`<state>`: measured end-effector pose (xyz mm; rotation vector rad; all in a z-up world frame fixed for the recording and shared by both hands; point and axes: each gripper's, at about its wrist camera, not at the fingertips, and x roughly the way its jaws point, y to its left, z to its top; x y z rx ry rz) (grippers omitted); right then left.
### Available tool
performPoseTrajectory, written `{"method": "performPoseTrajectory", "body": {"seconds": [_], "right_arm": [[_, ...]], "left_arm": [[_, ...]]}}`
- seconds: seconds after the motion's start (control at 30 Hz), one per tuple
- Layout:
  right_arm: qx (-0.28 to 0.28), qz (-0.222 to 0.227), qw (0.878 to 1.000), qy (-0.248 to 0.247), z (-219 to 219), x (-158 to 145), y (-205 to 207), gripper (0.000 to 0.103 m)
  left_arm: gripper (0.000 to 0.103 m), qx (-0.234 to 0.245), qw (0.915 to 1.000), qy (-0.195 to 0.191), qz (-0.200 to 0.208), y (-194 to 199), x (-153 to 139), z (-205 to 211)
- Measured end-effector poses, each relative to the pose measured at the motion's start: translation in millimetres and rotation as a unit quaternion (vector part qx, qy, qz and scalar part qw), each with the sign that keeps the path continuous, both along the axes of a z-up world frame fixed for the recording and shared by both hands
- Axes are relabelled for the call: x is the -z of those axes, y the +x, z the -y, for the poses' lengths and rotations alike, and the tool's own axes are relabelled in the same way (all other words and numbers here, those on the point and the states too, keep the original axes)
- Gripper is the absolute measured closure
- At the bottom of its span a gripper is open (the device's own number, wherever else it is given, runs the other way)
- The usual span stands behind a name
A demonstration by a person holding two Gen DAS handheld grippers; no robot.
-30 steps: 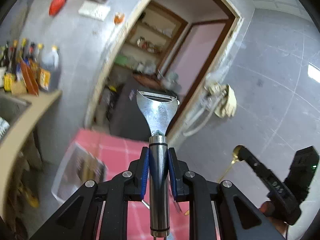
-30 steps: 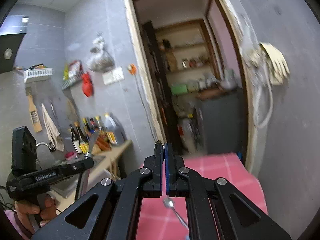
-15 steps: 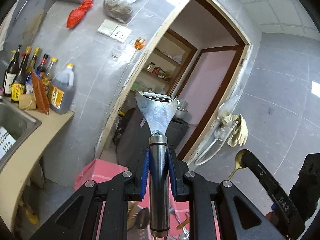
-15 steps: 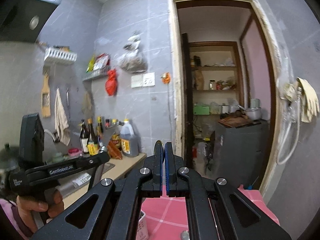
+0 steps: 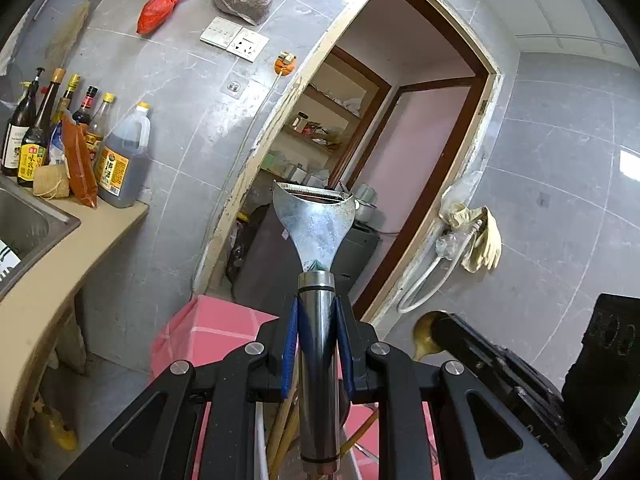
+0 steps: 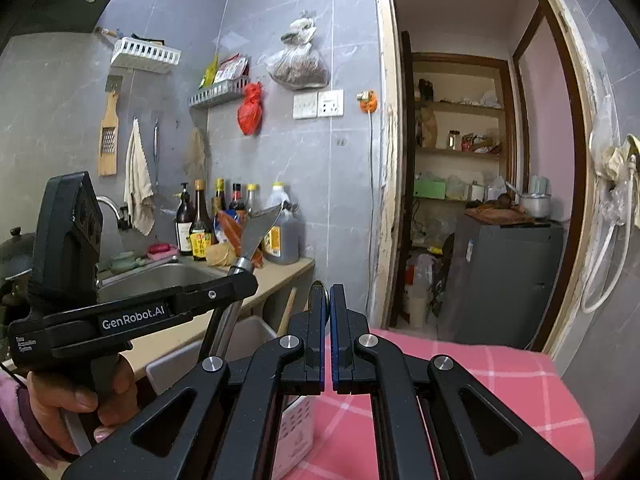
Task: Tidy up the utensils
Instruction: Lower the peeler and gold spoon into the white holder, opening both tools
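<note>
My left gripper (image 5: 317, 344) is shut on a steel scraper-like utensil (image 5: 315, 224), with its round handle between the blue pads and its flared toothed blade pointing up and forward. The same utensil (image 6: 256, 236) shows in the right wrist view, held by the left gripper (image 6: 236, 280) high above the pink checked table (image 6: 500, 364). My right gripper (image 6: 329, 300) is shut on a thin gold spoon; its bowl (image 5: 426, 332) sticks out of the right gripper in the left wrist view. Wooden and gold utensil handles (image 5: 280, 428) stand below the left gripper.
A white holder box (image 6: 248, 340) stands on the table's left part, below the left gripper. A counter with a steel sink (image 6: 160, 276) and several sauce bottles (image 6: 240, 220) is on the left. A doorway (image 6: 480, 180) to a pantry lies ahead.
Both grippers have tilted up and risen, so the table and holder have dropped low in view. The right gripper with the spoon has come closer to the left one. Both stay shut.
</note>
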<state>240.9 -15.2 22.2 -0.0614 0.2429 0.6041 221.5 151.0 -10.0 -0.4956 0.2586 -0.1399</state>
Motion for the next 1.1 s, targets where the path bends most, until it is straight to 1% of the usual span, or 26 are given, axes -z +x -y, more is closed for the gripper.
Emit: {"method": "performPoseTrajectory", "body": {"seconds": [0.2,0.43,0.6,0.97,1.03,1.1], "right_arm": [[-0.006,-0.011,1.000,-0.006,-6,15,-1,0.100],[-0.008,-0.024,1.000,-0.007,-6,27,-4,0.100],[-0.015,-0.039,0.999,-0.004,-6,32,-3,0.100],[-0.015,-0.050,0.999,-0.001,-4,36,-8,0.099],[-0.014,-0.054,0.998,-0.002,-3,37,-10,0.099],[-0.011,-0.055,0.998,-0.003,-2,34,-12,0.098]], "left_arm": [[0.085,0.003,0.9997,0.021,0.010,-7,10,7],[0.085,0.002,0.9997,0.024,0.008,-15,19,8],[0.085,0.009,0.9997,0.023,0.007,-23,18,7],[0.084,0.025,0.9988,0.041,-0.011,-38,13,5],[0.073,0.026,0.9986,0.045,-0.014,-40,10,6],[0.067,0.025,0.9986,0.044,-0.016,-44,7,5]]}}
